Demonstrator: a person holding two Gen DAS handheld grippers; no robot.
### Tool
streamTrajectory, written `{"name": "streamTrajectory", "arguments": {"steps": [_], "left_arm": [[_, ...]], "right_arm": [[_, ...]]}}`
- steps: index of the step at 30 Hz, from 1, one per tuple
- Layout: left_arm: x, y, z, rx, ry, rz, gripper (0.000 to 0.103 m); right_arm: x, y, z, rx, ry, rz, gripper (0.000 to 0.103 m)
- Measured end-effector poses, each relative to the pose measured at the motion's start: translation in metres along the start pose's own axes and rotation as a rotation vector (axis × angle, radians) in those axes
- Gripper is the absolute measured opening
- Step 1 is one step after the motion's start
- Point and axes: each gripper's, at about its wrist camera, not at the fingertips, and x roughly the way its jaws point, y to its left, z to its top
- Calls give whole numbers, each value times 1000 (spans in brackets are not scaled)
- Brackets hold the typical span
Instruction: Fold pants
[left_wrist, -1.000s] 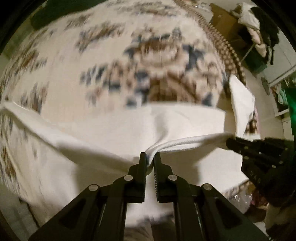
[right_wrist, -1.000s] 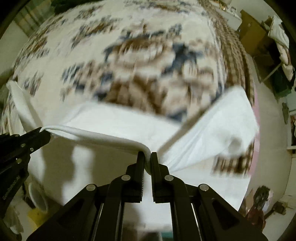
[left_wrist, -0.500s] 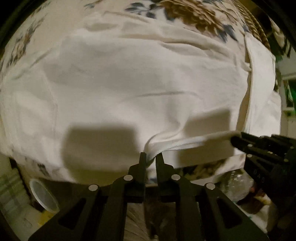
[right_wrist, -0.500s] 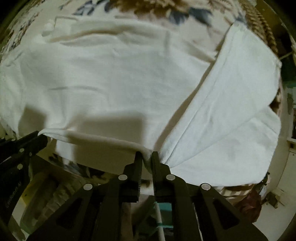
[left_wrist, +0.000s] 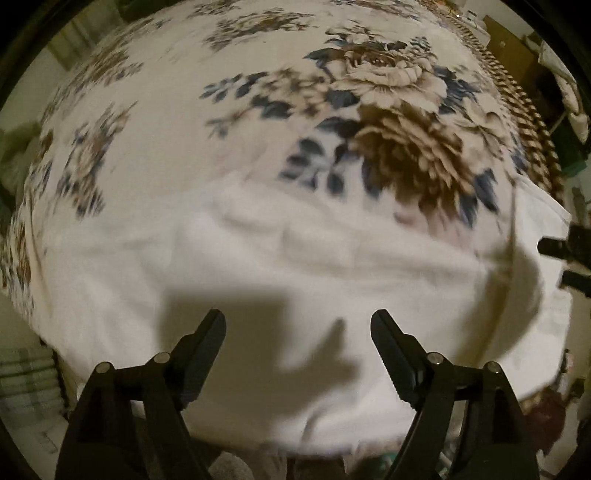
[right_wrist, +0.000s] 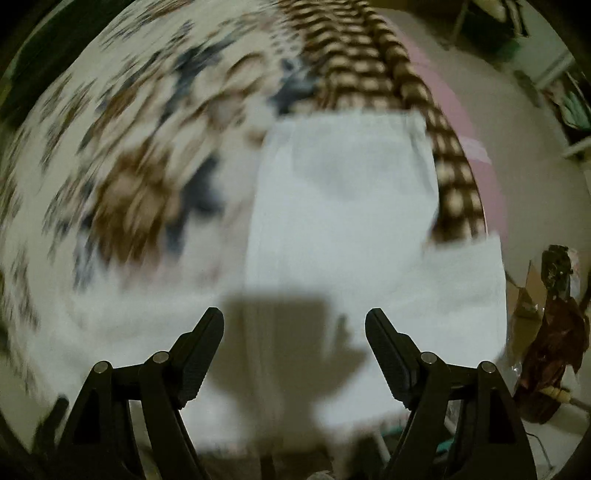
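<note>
Black ridged jaws, silver pivot pins

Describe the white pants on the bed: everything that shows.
The white pants are plain, soft woven-looking cloth, lying spread flat on the floral bedspread near its edge, with gentle creases and a long seam. In the right wrist view a narrower section runs away toward the checked border. Neither gripper holds them: the left gripper and right gripper are opening just above the cloth, nothing between their fingers, casting shadows on it. Only the bedspread visibly touches the pants.
</note>
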Motion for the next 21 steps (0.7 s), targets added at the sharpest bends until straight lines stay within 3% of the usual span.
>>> {"name": "streamTrajectory", "arguments": {"steps": [4,7,10,12,17,21], "left_arm": [[16,-18,14,50,4,22,80],[20,-24,19,71,2,29,80],[18,-28,17,88,14,20,80],[15,-33,13,103,27,14,80],[3,-42,-6,117,53,-44,80],[1,-54,-20,133,56,-76,80]], "right_arm": [[35,11,42,34,-19,-66,81],[50,18,49,18,0,-118,77],[42,14,37,-16,-34,-158,39],[27,-2,21,12,-65,-159,7],[-29,-84,-39,210,-144,-115,6],[-44,-169,-87,395,-138,-102,5]]}}
